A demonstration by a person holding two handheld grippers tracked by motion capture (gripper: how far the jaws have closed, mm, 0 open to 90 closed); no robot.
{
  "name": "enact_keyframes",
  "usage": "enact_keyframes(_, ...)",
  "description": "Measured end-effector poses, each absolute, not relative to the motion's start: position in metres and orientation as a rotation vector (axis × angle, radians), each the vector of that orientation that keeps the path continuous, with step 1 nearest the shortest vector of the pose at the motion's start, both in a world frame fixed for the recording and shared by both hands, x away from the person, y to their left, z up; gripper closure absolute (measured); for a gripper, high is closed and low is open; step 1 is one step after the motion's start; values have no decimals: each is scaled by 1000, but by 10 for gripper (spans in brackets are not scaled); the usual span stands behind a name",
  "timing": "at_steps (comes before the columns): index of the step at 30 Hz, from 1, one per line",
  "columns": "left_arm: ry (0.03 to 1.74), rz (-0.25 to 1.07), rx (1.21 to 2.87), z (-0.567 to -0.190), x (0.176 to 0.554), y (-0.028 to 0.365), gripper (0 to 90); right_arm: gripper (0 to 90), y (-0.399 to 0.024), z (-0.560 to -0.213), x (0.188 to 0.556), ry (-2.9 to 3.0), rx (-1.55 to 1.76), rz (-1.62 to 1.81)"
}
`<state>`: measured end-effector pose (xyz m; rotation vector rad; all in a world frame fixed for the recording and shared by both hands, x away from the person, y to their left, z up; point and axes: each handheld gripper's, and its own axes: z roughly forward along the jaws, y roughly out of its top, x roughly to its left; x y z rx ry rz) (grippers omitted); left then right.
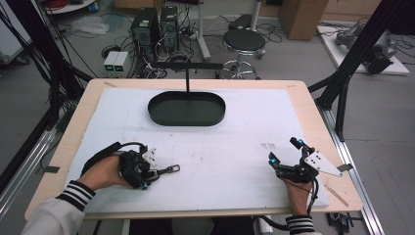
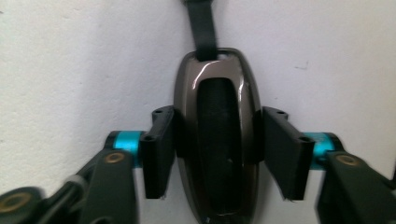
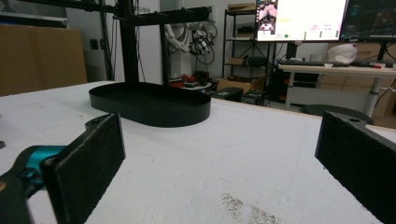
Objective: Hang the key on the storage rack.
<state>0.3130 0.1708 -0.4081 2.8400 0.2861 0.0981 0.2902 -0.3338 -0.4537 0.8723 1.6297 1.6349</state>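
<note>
A dark, glossy oval fob [image 2: 217,154] with a black strap [image 2: 201,28] lies on the white mat. My left gripper [image 2: 217,135] is shut on it, with both pads pressed against its sides. In the high view the left gripper [image 1: 155,172] rests at the near left, and the fob's [image 1: 171,169] free end points right. My right gripper [image 1: 284,150] rests at the near right. In the right gripper view the right gripper [image 3: 224,158] is open, with only bare mat between its pads. A black oval tray [image 1: 186,110] stands at the far middle.
A black T-shaped stand [image 1: 188,78] rises from the tray's back edge, and the tray [image 3: 149,105] lies ahead in the right gripper view. The white mat [image 1: 235,142] covers the wooden table. A stool [image 1: 243,41] and computers [image 1: 155,27] stand beyond the table.
</note>
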Motion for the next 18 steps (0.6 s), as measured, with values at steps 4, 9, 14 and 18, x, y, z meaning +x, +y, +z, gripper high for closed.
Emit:
enact_keyframes(4,305,112,2840,-408,311,171,485,5,-334,-454,290,1627,875,1637)
enact_keyframes(9,322,111,2837,-407,312,171,487,5,-334,-454,290,1622,873,1644)
enact_keyframes(14,361,196,2775,-400,313,177,488,5,-334,-454,290,1622,874,1642)
enact_keyframes(18,439,226,2681,-392,318,186,489,5,-334,-454,290,1622,874,1641)
